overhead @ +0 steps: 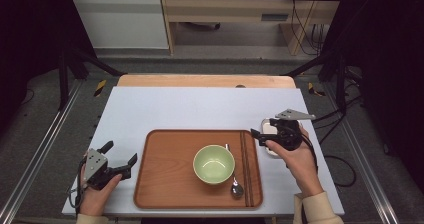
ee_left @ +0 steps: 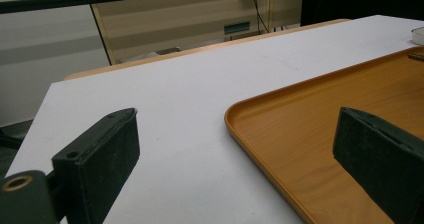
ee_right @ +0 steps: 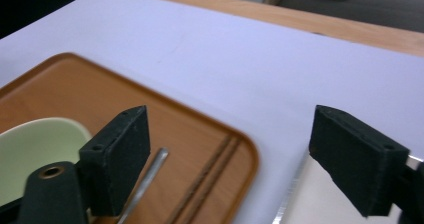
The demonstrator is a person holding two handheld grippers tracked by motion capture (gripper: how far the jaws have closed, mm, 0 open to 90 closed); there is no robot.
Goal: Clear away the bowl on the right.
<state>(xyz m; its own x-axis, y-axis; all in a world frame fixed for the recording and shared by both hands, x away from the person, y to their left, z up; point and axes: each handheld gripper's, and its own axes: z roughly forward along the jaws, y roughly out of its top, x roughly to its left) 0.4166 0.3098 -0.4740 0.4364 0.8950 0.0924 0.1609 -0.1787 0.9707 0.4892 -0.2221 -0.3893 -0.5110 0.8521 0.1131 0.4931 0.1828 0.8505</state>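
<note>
A wooden tray (overhead: 160,179) lies at the near middle of the white table (overhead: 200,109). On it stand a pale green bowl (overhead: 214,163), a metal spoon (overhead: 236,188) and a pair of dark chopsticks (overhead: 245,164) along its right side. My right gripper (overhead: 261,128) hovers open just off the tray's right edge, above a small white dish (overhead: 271,151). In the right gripper view its jaws (ee_right: 230,149) stand wide with nothing between them, over the chopsticks (ee_right: 205,179) and the dish (ee_right: 310,204). My left gripper (overhead: 120,154) rests open left of the tray, empty (ee_left: 240,154).
The tray's rim (ee_left: 260,149) runs between the left jaws. Bare white tabletop stretches behind the tray to a wooden back edge (overhead: 205,80). Black frame posts and cables stand at both sides of the table.
</note>
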